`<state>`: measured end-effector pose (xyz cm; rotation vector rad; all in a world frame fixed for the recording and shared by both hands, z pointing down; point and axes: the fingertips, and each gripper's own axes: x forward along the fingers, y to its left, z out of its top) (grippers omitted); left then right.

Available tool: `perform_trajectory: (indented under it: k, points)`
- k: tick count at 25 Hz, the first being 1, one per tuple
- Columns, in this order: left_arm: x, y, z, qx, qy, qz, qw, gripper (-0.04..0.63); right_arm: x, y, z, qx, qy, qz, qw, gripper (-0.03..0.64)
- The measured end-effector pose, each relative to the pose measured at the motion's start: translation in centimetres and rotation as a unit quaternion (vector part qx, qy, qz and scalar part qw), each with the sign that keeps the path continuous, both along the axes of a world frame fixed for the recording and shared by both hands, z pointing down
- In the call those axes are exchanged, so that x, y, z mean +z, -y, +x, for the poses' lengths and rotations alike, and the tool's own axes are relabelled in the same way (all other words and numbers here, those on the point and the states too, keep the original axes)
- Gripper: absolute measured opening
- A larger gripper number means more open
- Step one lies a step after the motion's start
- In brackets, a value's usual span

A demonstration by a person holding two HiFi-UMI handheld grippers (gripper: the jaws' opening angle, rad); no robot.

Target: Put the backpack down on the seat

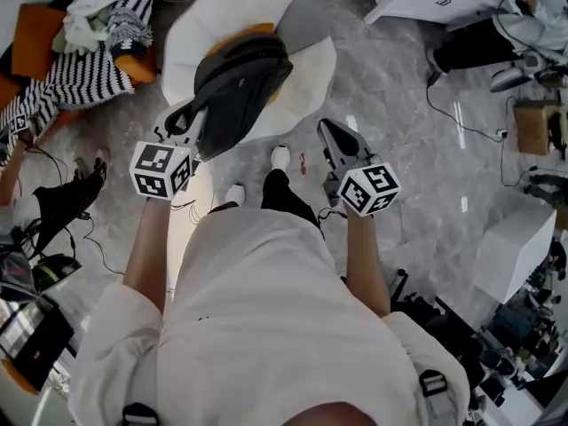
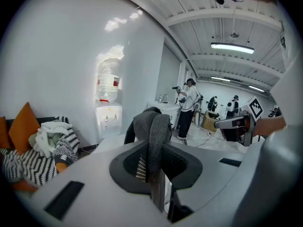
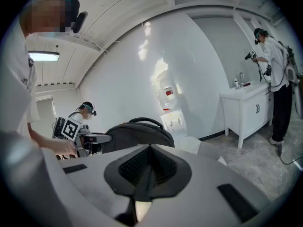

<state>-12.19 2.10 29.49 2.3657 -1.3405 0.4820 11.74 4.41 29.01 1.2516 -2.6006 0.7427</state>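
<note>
Evidently, in the head view, the backpack (image 1: pixel 241 78) is lying over the middle of the white seat (image 1: pixel 306 74). The left gripper (image 1: pixel 185 124) is hanging at the seat's near edge, and the right gripper (image 1: pixel 330 133) is hovering just off the seat's near right side, apart from the backpack. In the left gripper view, the jaws are clenching a grey strap (image 2: pixel 158 131) that is running back to the backpack on the seat. In the right gripper view, the jaws are pressing together on nothing, with the backpack showing ahead on the seat. The danger is sitting in that one grip. If the left hand is drawing away from the seat before letting go, the taut strap is probably going to be dragging the backpack over the seat's near edge, or tipping it to the floor.
</note>
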Motion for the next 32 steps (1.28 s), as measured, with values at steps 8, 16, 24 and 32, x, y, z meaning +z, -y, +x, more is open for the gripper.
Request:
perform_trajectory:
  k: [8, 16, 24, 32]
  points:
    - [0.0, 3.6, 2.7, -0.036, 0.004, -0.006, 0.9993, 0.058, 0.8, 4.8, 2.5, -0.033, 0.011, -0.009, 0.999, 0.025]
    - [-0.1, 6.6, 5.1, -0.071, -0.001, -0.013, 0.9974, 0.058, 1.3, 9.1, 4.3, -0.071, 0.019, -0.015, 0.997, 0.025]
    - [0.8, 7.8, 6.0, -0.1, 0.001, -0.018, 0.9948, 0.058, 3.2, 11.4, 4.1, -0.107, 0.025, -0.026, 0.994, 0.025]
    - [2.1, 8.5, 6.5, -0.12, 0.002, -0.026, 0.9925, 0.058, 4.8, 12.6, 4.1, -0.128, 0.026, -0.037, 0.991, 0.025]
